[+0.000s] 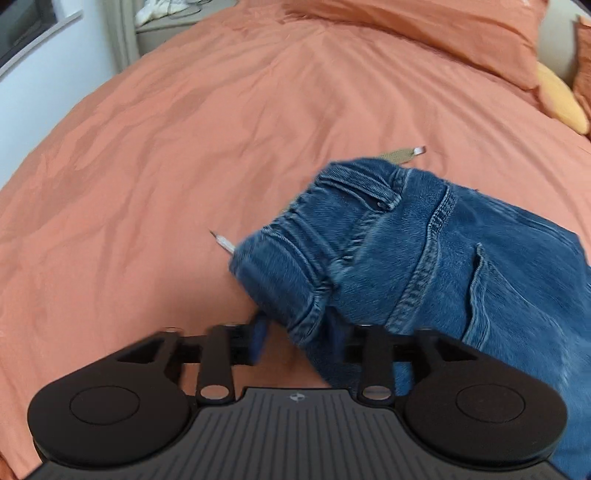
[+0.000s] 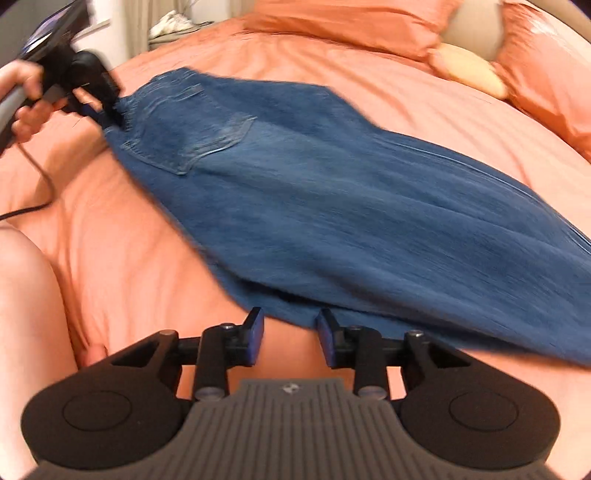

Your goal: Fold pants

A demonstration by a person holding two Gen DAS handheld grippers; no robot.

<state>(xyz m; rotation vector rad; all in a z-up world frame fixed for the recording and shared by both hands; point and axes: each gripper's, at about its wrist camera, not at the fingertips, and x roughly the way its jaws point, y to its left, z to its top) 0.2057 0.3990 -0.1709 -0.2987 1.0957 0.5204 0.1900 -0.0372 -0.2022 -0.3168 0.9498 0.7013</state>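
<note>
Jeans (image 2: 314,206) are spread across the bed (image 2: 122,258), on the orange cover, waistband end toward the far left in the right wrist view, legs running toward the near right. A back pocket (image 2: 207,144) is seen facing up near the waistband.

Left tongs (image 1: 299,339): the waistband corner (image 1: 295,295) is seen bunched between the blue pads (image 1: 260,338), but the pads stand well apart with a gap beside the cloth. Whether the denim is actually pinched cannot be told from the left wrist view. In the right wrist view the left tongs (image 2: 110,110) are seen at the waistband edge, touching the denim, held by a hand (image 2: 26,99); the jaw position is hidden there as well. A black cable (image 2: 37,184) is seen trailing from that tool over the cover.

Right tongs (image 2: 290,336): released, pads apart, nothing gripped. The lower edge of the jeans lies just beyond the fingertips (image 2: 255,325), with bare cover visible between the pads.

A drawstring tip (image 1: 221,242) is seen sticking out left of the waistband in the left wrist view, and a beige strap end (image 1: 404,153) beyond it.

Orange pillows (image 2: 351,26) and a yellow cushion (image 2: 469,68) are seen at the head of the bed. The right wrist frame is motion-blurred, so fine detail of the legs is not readable.
</note>
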